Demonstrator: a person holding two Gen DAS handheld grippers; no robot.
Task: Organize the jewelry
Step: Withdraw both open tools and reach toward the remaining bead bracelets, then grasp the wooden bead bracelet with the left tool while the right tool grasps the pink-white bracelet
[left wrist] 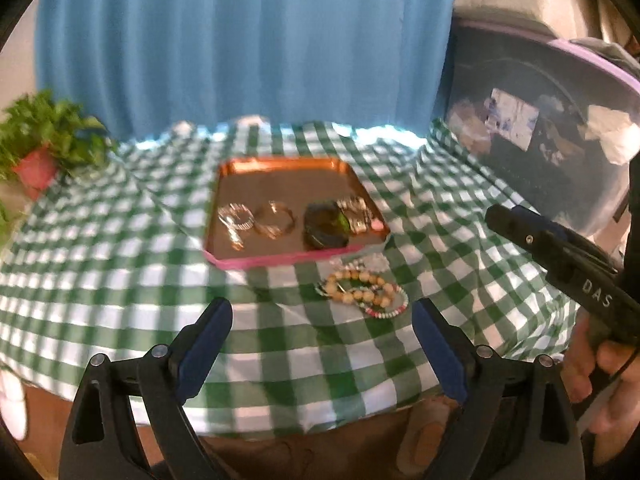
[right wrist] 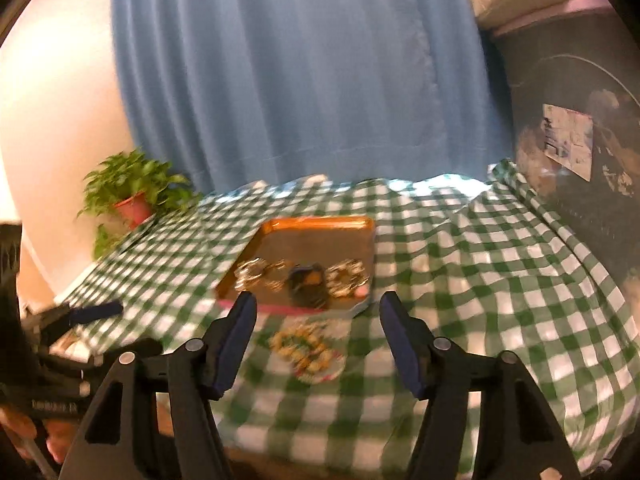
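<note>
A copper tray [left wrist: 280, 170] with a pink front edge sits on the green checked tablecloth; it also shows in the right wrist view [right wrist: 320, 226]. In it lie silver bangles [left wrist: 237, 218], gold bangles [left wrist: 275, 220], a dark bracelet [left wrist: 325, 226] and a silver piece [left wrist: 354, 212]. Beaded bracelets [left wrist: 362, 292] lie in a pile on the cloth just in front of the tray, also blurred in the right wrist view [right wrist: 308, 354]. My left gripper [left wrist: 322, 322] is open and empty, short of the pile. My right gripper [right wrist: 318, 312] is open and empty above the pile.
A potted plant [left wrist: 44, 148] in a red pot stands at the table's back left corner. A blue curtain [left wrist: 248, 40] hangs behind the table. A dark barrel-like container [left wrist: 532, 128] stands at the right. The table's front edge is near both grippers.
</note>
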